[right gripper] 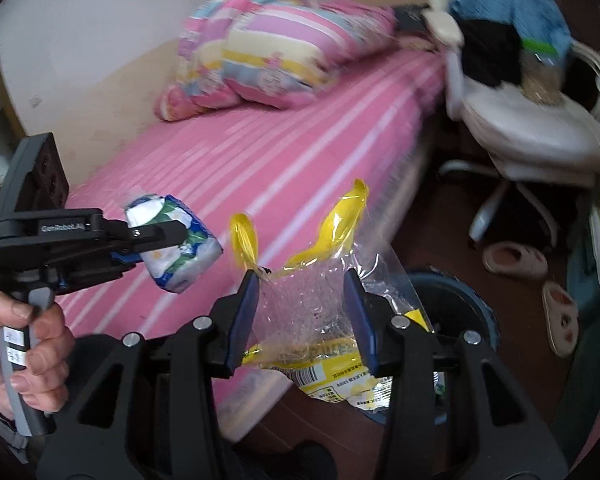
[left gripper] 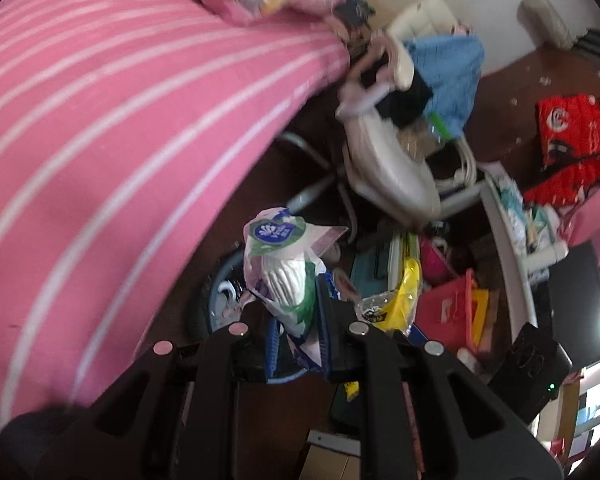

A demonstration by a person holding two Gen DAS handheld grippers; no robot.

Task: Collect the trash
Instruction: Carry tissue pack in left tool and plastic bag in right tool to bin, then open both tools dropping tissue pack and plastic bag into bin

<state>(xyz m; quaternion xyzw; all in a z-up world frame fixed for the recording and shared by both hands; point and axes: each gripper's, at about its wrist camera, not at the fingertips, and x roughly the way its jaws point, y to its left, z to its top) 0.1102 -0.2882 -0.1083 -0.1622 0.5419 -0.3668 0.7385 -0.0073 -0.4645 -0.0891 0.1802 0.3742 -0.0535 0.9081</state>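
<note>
The left gripper (left gripper: 298,332) is clamping a tissue pack (left gripper: 278,268) and the right gripper (right gripper: 304,316) is pinching a clear yellow-printed bag (right gripper: 324,320), both poised above the waste bin (right gripper: 456,312) for release.

Blurred and half-hidden things by the bed

The pillow (right gripper: 268,48) on the bed (right gripper: 260,160) is motion-blurred; the bin (right gripper: 460,300) beside the bed sits partly behind a clear bag (right gripper: 312,300).

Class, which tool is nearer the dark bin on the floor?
Right. The right tool with its yellow bag sits beside the bin; the left tool hangs over the bed.
</note>
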